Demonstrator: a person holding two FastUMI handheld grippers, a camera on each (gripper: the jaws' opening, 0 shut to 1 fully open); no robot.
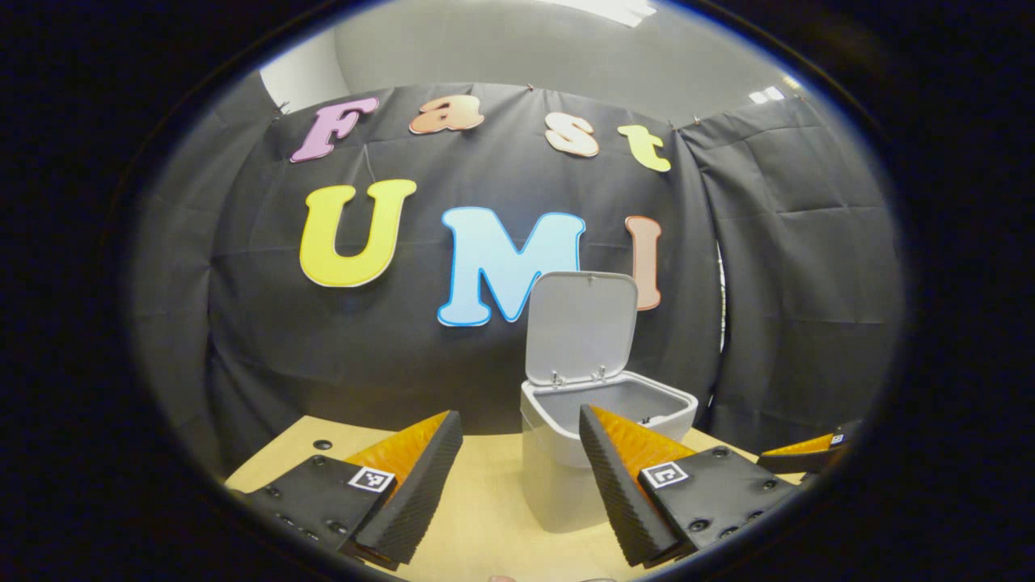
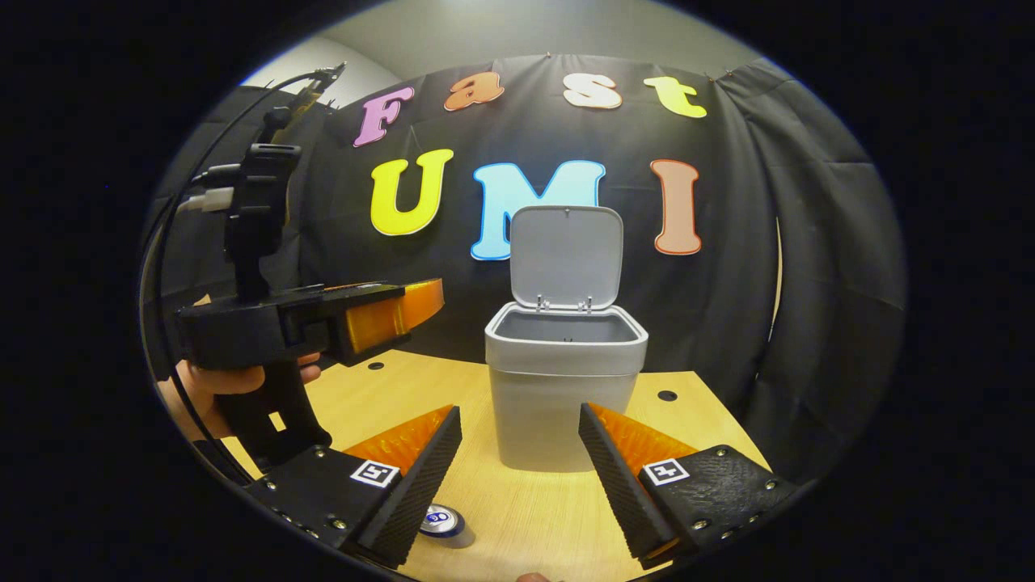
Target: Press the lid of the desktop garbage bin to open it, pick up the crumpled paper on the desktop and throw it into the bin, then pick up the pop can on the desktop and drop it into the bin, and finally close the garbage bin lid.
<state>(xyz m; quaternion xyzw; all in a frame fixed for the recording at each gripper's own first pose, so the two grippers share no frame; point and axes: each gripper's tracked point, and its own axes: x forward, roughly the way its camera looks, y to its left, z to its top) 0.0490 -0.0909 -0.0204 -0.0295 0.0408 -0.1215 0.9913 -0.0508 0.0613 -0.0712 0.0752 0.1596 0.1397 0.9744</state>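
Observation:
The grey desktop bin (image 1: 554,485) stands on the wooden table with its lid (image 1: 580,327) swung up and open. My left gripper (image 1: 519,414) hovers open just in front of the bin, level with its rim, with nothing between the fingers. In the right gripper view the bin (image 2: 558,420) is straight ahead, lid (image 2: 566,255) upright. My right gripper (image 2: 519,409) is open and empty, low over the table. The pop can (image 2: 443,521) lies on the table close under its left finger. A hand (image 2: 214,388) holds the left gripper (image 2: 420,303) up to the left of the bin.
The light wooden table (image 2: 534,517) has small round holes (image 2: 667,396) near the bin. Black cloth walls close in behind and to the right. The right gripper's tip (image 1: 800,449) shows low at the right edge of the left gripper view.

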